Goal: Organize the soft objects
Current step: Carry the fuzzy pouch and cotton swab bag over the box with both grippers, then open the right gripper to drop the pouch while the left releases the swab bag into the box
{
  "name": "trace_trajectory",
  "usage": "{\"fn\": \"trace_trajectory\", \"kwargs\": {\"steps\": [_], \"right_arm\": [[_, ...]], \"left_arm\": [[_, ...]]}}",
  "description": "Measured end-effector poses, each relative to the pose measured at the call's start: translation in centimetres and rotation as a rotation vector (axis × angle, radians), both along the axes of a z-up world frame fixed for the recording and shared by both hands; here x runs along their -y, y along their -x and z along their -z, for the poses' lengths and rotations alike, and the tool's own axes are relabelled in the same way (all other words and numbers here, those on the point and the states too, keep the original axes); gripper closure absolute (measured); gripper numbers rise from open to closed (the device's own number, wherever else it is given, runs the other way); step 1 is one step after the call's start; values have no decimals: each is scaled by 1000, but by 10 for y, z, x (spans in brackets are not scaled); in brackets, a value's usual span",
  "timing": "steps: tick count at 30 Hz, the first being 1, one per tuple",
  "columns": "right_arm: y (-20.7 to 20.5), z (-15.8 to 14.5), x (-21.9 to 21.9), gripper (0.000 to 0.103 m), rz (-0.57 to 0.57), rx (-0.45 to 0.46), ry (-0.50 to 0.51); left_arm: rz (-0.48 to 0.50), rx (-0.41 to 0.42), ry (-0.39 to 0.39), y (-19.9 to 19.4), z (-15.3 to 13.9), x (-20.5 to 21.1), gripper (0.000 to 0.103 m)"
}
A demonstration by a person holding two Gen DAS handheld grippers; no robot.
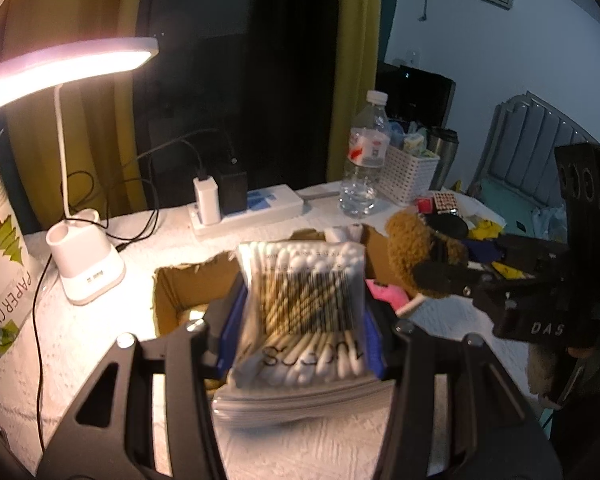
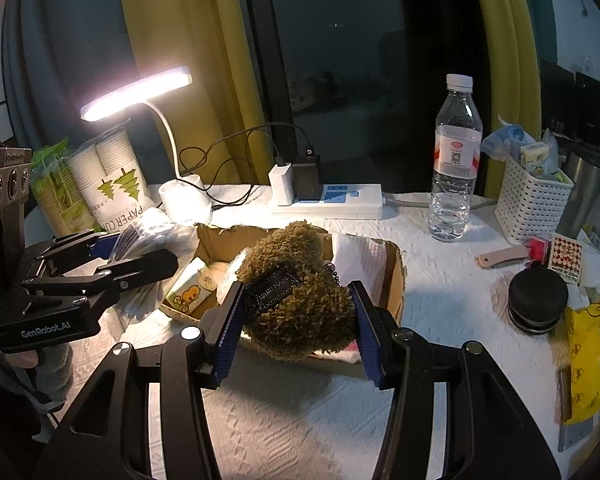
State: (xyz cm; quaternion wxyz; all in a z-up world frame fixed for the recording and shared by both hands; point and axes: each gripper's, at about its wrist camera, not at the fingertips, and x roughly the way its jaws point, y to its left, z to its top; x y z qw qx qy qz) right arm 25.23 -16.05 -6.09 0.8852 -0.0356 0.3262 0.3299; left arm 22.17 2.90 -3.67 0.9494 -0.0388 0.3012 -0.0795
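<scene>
Cotton swabs in a clear zip bag [image 1: 304, 308] are sitting clamped between the blue pads of the left gripper [image 1: 302, 320], which is holding the packet above the near edge of the torn cardboard box [image 1: 188, 292]. From the other side, that same gripper [image 2: 136, 258] is showing at the left of the box with the bag [image 2: 156, 236] bunched in its fingers.

Over on the right, the right gripper [image 2: 298, 316] is squeezing a shaggy brown plush pouch [image 2: 296, 296], its pads pressing into both sides of the fur, a dark woven label facing up. The pouch is hanging over the front part of the box [image 2: 396, 280], not resting inside it. In the left view the plush [image 1: 416, 248] is hovering just beside the box's right side, with the right gripper [image 1: 440, 274] closed on it.

Inside the box a small tissue pack with a yellow cartoon [image 2: 190, 286] is lying near the left wall, and a folded white cloth [image 2: 360, 260] is leaning toward the back right. A lit desk lamp [image 1: 66, 68] is glowing over the white tablecloth [image 1: 300, 440], and a water bottle [image 2: 456, 160] is standing behind, next to a white basket [image 2: 532, 204].
</scene>
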Motion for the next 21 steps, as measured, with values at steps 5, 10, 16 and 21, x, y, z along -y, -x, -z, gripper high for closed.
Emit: {"fn": "trace_trajectory", "kwargs": {"steps": [5, 10, 16, 21], "right_arm": [[-9, 5, -11, 49, -11, -9, 9], [-20, 11, -18, 49, -9, -21, 17], [-30, 21, -28, 49, -13, -38, 33], [-35, 26, -34, 49, -17, -52, 35]], "left_arm": [[-8, -9, 8, -11, 7, -4, 52], [-21, -29, 24, -21, 18, -10, 52], [-28, -56, 32, -30, 28, -11, 51], [-42, -76, 40, -36, 34, -13, 49]]}}
